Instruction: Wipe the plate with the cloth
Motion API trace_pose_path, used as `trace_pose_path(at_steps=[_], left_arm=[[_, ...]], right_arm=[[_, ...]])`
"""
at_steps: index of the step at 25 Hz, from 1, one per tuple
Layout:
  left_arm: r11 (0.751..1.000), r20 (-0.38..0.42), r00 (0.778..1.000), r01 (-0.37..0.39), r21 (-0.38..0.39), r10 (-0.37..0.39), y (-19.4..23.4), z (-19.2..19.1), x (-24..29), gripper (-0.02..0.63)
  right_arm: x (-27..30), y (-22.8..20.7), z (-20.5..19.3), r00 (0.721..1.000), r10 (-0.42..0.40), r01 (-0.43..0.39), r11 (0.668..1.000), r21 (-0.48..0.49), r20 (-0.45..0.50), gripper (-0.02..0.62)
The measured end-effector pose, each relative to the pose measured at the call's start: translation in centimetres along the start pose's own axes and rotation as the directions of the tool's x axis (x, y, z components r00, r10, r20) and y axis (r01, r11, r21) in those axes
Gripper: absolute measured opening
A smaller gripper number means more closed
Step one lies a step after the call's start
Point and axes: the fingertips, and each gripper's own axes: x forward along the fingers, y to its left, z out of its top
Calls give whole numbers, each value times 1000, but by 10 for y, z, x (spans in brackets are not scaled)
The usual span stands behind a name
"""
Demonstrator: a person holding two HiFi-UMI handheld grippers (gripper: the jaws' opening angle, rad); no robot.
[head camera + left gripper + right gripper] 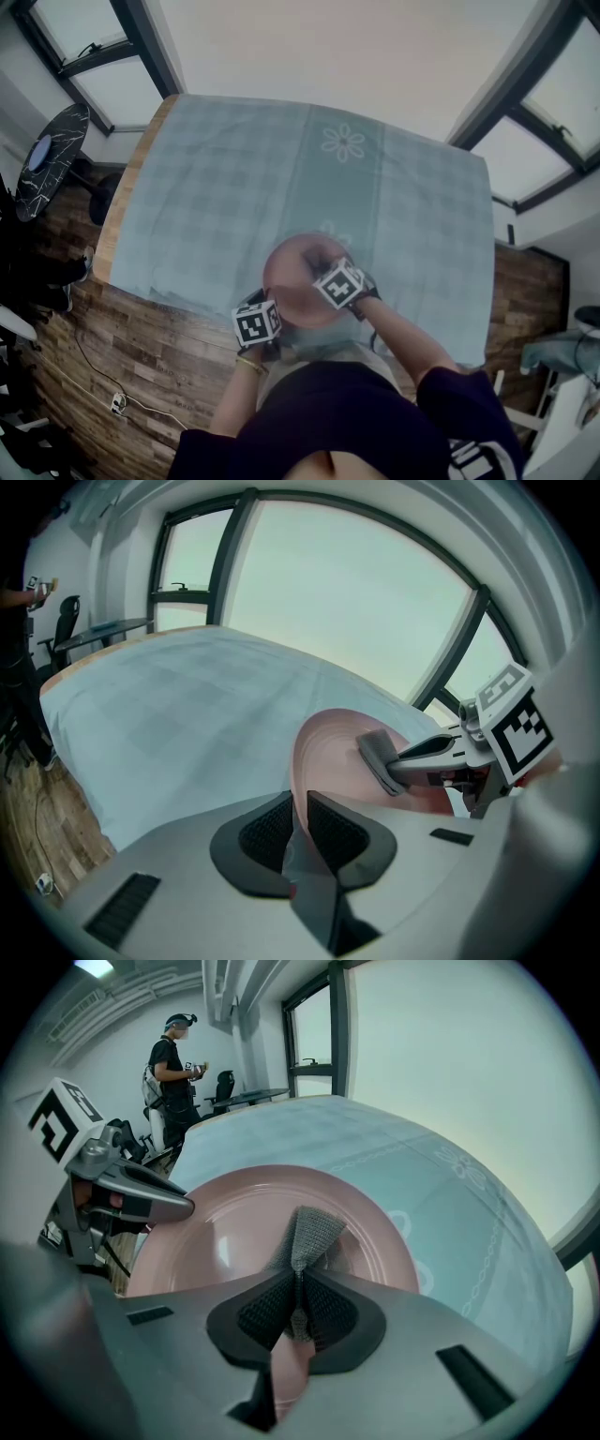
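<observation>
A pink plate point(292, 272) is held up over the table's near edge, tilted. My left gripper point(298, 829) is shut on the plate's rim point(302, 761). My right gripper point(298, 1309) is shut on a grey cloth point(309, 1232), which presses against the plate's inner face point(234, 1232). In the left gripper view the cloth point(380, 759) shows as a grey pad on the plate, held by the right gripper. In the head view both marker cubes sit at the plate's near side, left gripper point(257, 322) and right gripper point(339, 283).
A pale blue checked tablecloth point(244, 178) with flower prints covers the table point(122, 206). Wooden floor lies to the left, with a round black table point(52, 155) there. A person point(173, 1058) stands far off in the right gripper view.
</observation>
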Motion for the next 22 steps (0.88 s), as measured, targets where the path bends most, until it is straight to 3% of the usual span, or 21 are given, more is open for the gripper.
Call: trace_pose_path(at_steps=[17, 22], left_arm=[[1000, 7, 1000, -19, -9, 20, 0, -2, 1, 61], [1000, 8, 1000, -23, -12, 23, -1, -3, 2, 61]], right_arm=[[-8, 46, -11, 996, 88, -87, 994, -64, 8, 32], [-10, 62, -16, 989, 147, -148, 986, -73, -12, 32]])
